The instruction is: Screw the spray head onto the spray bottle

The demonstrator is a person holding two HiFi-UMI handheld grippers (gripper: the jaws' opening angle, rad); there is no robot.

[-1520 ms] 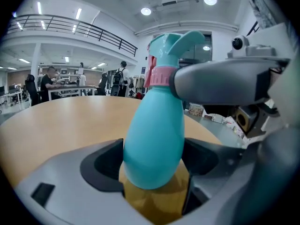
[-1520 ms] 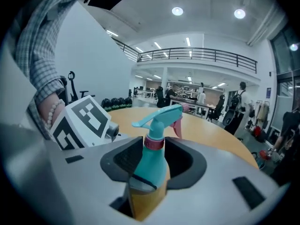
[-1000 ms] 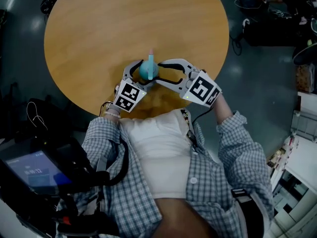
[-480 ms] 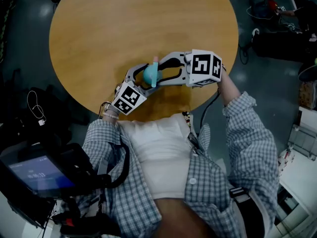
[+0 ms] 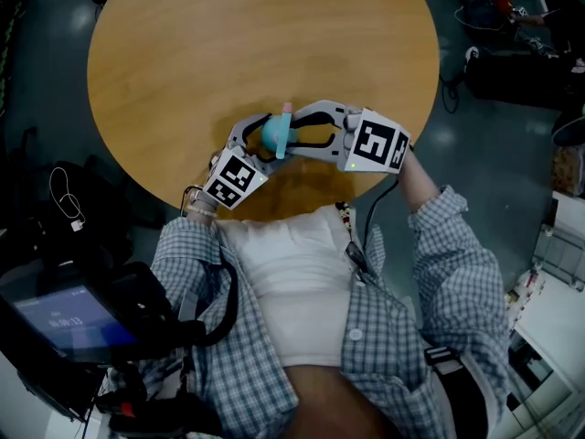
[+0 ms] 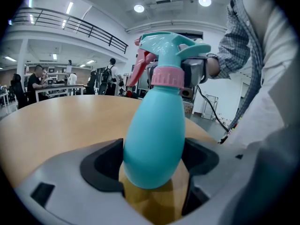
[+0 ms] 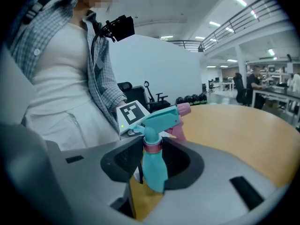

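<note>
The spray bottle [image 5: 272, 135], teal and egg-shaped, stands upright just above the middle of the head view, near the lower edge of the round wooden table [image 5: 228, 53]. The spray head [image 6: 171, 43] already sits on its neck, the pink trigger [image 6: 140, 64] hanging on the left of the left gripper view, and the pink collar [image 6: 166, 76] marks the join. Whether the thread is fully home cannot be told. The left gripper [image 6: 152, 170] reaches in from the lower left of the head view, its jaws clamped on the bottle's swollen body and holding it against turning. The right gripper [image 7: 152, 158] enters from the right; its jaws have just been closing with the neck between them, and its own view shows the dark pads pressed against the pink collar from both sides. The step in hand appears to be a fresh grip on the collar, part of the tightening stage. The next move probably calls for a twist of the right gripper about the bottle's upright axis while the left keeps its hold firm, without tipping the bottle or letting the pads slip off the narrow collar.
</note>
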